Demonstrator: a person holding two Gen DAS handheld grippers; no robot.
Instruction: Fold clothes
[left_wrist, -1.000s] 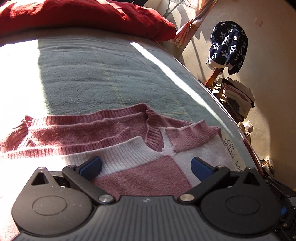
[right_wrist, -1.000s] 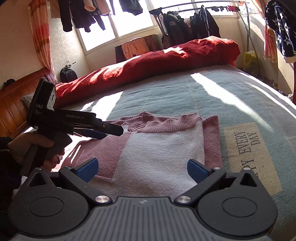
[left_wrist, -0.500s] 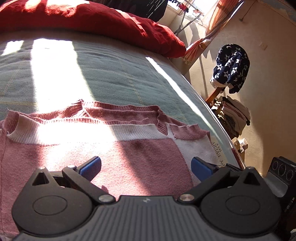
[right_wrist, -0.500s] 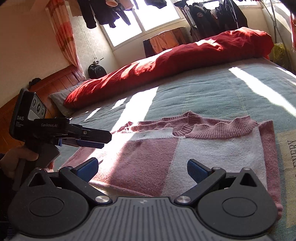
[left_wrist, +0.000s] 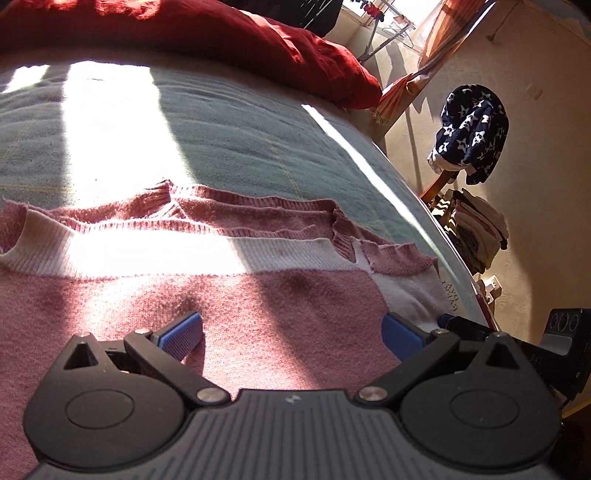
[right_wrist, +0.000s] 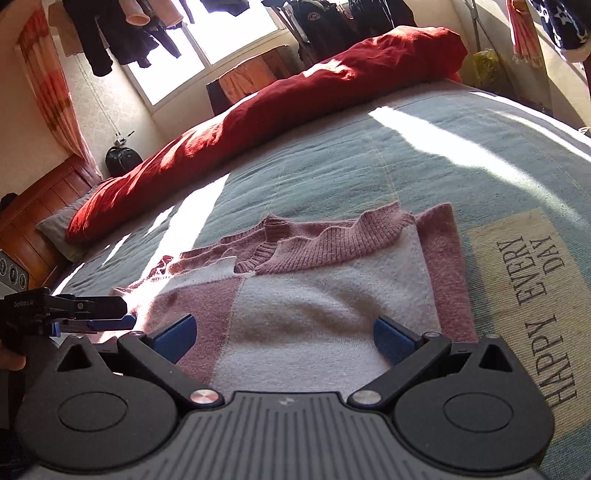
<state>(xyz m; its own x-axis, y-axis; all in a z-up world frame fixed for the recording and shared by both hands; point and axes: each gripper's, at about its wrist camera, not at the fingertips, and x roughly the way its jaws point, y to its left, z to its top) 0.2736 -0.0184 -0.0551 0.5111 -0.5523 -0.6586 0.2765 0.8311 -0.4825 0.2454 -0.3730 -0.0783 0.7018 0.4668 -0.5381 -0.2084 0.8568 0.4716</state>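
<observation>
Dropped lower and closer over the pink-and-white sweater (left_wrist: 236, 302) in the last second, both tools. Seen a second ago: sleeve bunched and ridged across the chest. Seen now: sleeve laid flat across the body, cuff out toward the bed's left side. Likely meaning for the task: sleeve fold settled, next fold of the body about to be taken.

From the left. Left gripper (left_wrist: 291, 332) spread wide, blue pads apart, nothing between them, hovering over the pink panel near the sweater's near edge. White ribbed cuff (left_wrist: 26, 240) furthest left, in bright sun. Further right, right gripper (right_wrist: 282, 334) likewise gaping and empty, poised above the white panel; contact with the knit impossible to judge from either view.

Sweater lying flat on the grey-green bedspread (right_wrist: 332, 162), toward the near edge of the bed, well short of the red duvet (right_wrist: 280, 99) heaped along the far edge. Ribbed neckline (right_wrist: 325, 240) pointing away, toward that far edge; hem nearest, hidden under the tools. As folded now, long axis running side to side, left edge to right. Just right of it, a printed "HAPPY EVERY DAY" panel (right_wrist: 532, 295) on the bedspread.
</observation>
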